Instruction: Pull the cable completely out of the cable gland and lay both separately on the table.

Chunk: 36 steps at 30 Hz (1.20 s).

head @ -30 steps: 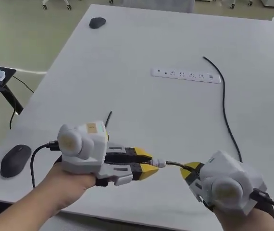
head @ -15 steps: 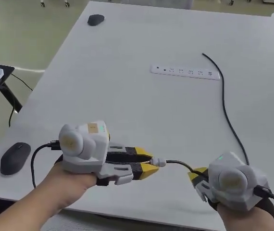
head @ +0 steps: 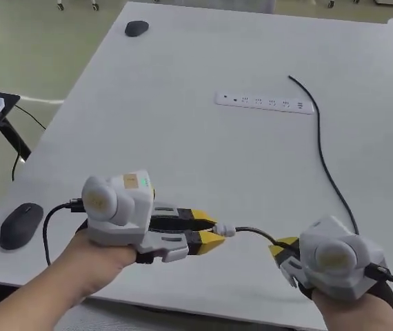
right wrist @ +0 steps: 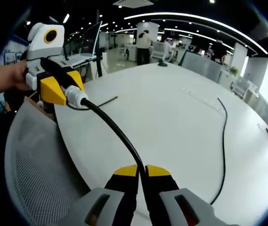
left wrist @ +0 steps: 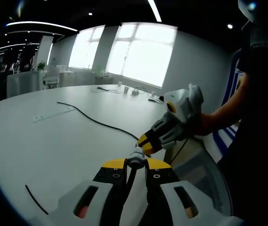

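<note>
Bare tabletop point(head: 183, 158) ahead, power strip point(head: 264, 103) beyond, cable point(head: 321, 155) trailing right

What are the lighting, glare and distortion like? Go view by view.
Head view: even, soft light, no visible bending, the table pale with only faint shadows. Left gripper view: fisheye bending, the windows blown out to white, the cable gland sharp up close. Right gripper view: fisheye curves the ceiling lights; the cable is crisp, the room behind dim.
</note>
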Motion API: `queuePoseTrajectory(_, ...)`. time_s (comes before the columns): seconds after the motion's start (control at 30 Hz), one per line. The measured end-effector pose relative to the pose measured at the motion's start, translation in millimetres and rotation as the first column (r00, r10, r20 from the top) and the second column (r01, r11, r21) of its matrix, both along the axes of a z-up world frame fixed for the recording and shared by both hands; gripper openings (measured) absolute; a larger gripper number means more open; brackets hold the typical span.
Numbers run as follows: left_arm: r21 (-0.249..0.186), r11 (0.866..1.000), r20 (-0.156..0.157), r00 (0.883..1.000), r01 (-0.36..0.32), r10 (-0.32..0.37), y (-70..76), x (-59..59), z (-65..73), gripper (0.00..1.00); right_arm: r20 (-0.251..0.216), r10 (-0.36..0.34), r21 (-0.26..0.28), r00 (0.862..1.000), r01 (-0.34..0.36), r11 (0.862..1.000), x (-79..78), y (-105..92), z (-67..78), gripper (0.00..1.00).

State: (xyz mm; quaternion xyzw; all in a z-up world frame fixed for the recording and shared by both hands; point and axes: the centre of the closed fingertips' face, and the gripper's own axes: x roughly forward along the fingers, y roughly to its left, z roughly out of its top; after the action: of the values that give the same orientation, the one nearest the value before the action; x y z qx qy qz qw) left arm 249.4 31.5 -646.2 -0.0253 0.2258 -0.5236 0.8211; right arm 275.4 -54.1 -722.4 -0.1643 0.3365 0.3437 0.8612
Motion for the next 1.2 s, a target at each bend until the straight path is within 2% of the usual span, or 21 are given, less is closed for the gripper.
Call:
queuePoseTrajectory(0.2, 0.004, 1.000, -0.004, 1.000, -0.002, 0.002, 0.6, 0.1, 0.1, 0.15, 0.048, 0.043, -0.034, 0.998, -0.041, 0.999, 0.0, -0.5, 3.1, 0.00)
queuePoseTrajectory(0.23, -0.004, 1.000, -0.012, 1.000, -0.005, 0.005, 0.8, 0.0, 0.9, 0.15, 0.057, 0.060, -0.039, 0.997, -0.058, 0.998, -0.8, 0.3, 4.0, 0.00)
queuePoseTrajectory(0.5, -0.001, 1.000, -0.015, 1.000, -0.009, 0.009, 4.2, 0.6, -0.5, 0.15, 0.059, 0.056, -0.018, 0.997, -0.055, 0.998, -0.6, 0.2, 8.9, 0.02)
queuePoseTrajectory(0.6, -0.002, 1.000, -0.009, 1.000, -0.012, 0.012, 4.5, 1.2, 0.7, 0.15, 0.065, 0.090, -0.027, 0.994, -0.089, 0.996, -2.6, 2.4, 12.4, 0.02)
queuePoseTrajectory(0.67, 0.001, 1.000, -0.007, 1.000, -0.012, 0.012, 5.5, 1.6, 0.5, 0.15, 0.062, 0.117, -0.033, 0.991, -0.115, 0.993, -5.4, 4.9, 15.2, 0.06)
queuePoseTrajectory(0.7, 0.001, 1.000, -0.008, 1.000, -0.012, 0.012, 5.7, 1.4, 0.6, 0.15, 0.087, 0.137, -0.044, 0.987, -0.134, 0.990, -5.4, 6.6, 20.1, 0.08)
queuePoseTrajectory(0.77, 0.002, 1.000, -0.011, 1.000, -0.012, 0.012, 6.2, 0.8, 0.0, 0.15, 0.087, 0.160, -0.039, 0.983, -0.157, 0.987, -9.2, 10.8, 24.9, 0.11)
queuePoseTrajectory(0.83, 0.008, 1.000, -0.011, 1.000, -0.009, 0.009, 6.3, 0.0, -0.9, 0.15, 0.110, 0.188, -0.046, 0.976, -0.184, 0.982, -11.0, 15.2, 32.6, 0.12)
queuePoseTrajectory(0.93, 0.011, 1.000, -0.010, 1.000, -0.007, 0.007, 5.8, -0.9, -1.5, 0.15, 0.120, 0.219, -0.051, 0.968, -0.214, 0.975, -15.4, 23.5, 41.7, 0.18)
queuePoseTrajectory(1.1, 0.014, 1.000, -0.017, 1.000, 0.001, -0.001, 4.2, -3.4, -2.1, 0.15, 0.166, 0.283, -0.076, 0.945, -0.274, 0.959, -18.7, 41.5, 55.2, 0.19)
queuePoseTrajectory(1.2, 0.016, 1.000, -0.018, 1.000, 0.002, -0.002, 4.5, -3.9, -2.1, 0.15, 0.177, 0.303, -0.080, 0.936, -0.294, 0.953, -20.4, 50.0, 59.3, 0.19)
